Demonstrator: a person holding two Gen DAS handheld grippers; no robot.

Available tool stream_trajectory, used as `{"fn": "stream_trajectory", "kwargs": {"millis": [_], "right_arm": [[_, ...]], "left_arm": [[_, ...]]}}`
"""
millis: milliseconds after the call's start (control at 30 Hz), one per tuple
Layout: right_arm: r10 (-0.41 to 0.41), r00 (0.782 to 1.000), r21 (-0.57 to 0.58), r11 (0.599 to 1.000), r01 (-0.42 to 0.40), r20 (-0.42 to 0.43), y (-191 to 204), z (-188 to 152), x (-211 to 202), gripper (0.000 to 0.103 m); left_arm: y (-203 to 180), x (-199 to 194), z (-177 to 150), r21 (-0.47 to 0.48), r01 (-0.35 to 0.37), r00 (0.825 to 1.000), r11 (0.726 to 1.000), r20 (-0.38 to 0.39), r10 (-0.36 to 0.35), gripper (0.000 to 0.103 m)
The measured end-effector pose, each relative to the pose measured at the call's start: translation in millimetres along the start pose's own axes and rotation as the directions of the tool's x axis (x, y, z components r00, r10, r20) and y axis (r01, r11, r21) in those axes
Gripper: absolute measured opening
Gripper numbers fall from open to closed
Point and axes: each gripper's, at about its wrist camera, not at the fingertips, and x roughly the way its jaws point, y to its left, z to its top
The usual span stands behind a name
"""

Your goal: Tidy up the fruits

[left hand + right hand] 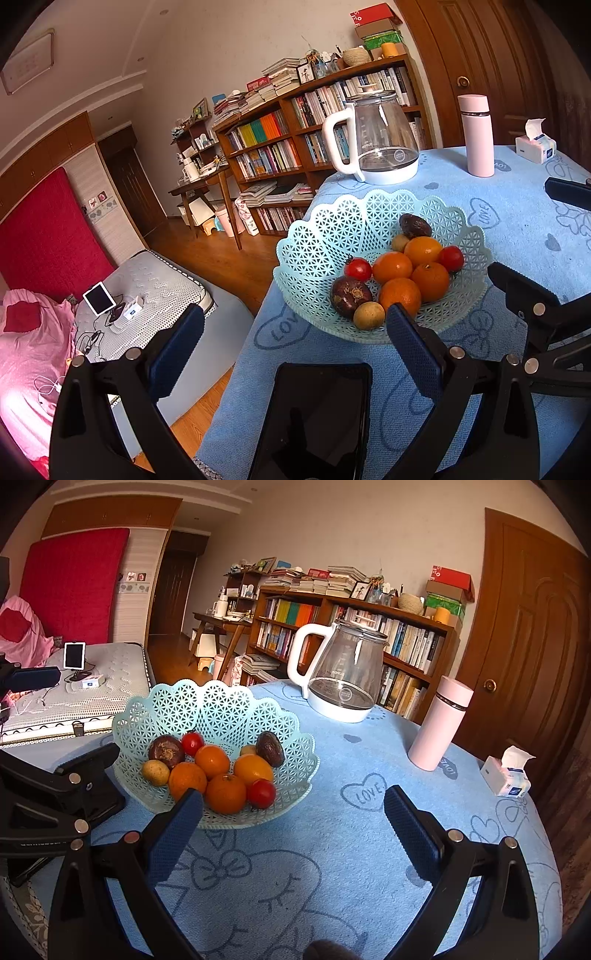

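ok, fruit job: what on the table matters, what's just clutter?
Matters: basket, oranges, tomatoes, dark fruits, small tan fruit.
Clutter: kettle, pink bottle, tissue pack, phone.

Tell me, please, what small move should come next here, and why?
Probably ease the right hand-held gripper forward-left to the nearest orange in the basket: both grippers are open and empty, and all fruit sits piled together.

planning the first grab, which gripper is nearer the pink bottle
Right. The right gripper hovers over bare cloth, nearer the pink bottle; the left gripper is beyond the fruit basket.
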Motion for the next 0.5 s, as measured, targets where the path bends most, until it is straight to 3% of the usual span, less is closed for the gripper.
{"fn": "stream_trajectory", "kwargs": {"millis": [500], "right_arm": [[0.026,1.0,0.015,1.0,-0.026,-0.011,-2.5,-1.8,2.7,0.098]], "left_arm": [[0.2,-0.4,-0.1,0.005,-0.004,1.0,1.0,0.0,0.004,0.1]]}}
